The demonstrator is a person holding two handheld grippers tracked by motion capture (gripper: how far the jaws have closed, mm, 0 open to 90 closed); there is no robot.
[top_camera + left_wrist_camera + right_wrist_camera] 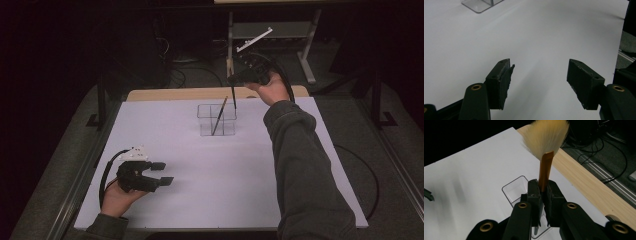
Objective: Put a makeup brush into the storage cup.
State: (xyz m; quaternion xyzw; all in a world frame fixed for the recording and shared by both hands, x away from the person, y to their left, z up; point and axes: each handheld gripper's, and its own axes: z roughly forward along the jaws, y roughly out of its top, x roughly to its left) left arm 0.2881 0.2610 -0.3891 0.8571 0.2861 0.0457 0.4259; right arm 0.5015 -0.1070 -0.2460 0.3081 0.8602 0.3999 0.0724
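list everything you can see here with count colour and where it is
clear organiser: 1, see-through, divided into compartments, far middle of the board
brush in organiser: 1, brown handle, leaning inside the organiser
held brush: 1, orange ferrule, pale bristles, clamped in the right claw over the organiser
white board: 1, white, covering the table
wooden table edge: 1, light wood, beyond the board
cables: several, black, on the floor past the table
left claw: 1, black, open, near left of the board
right claw: 1, black, shut on the held brush
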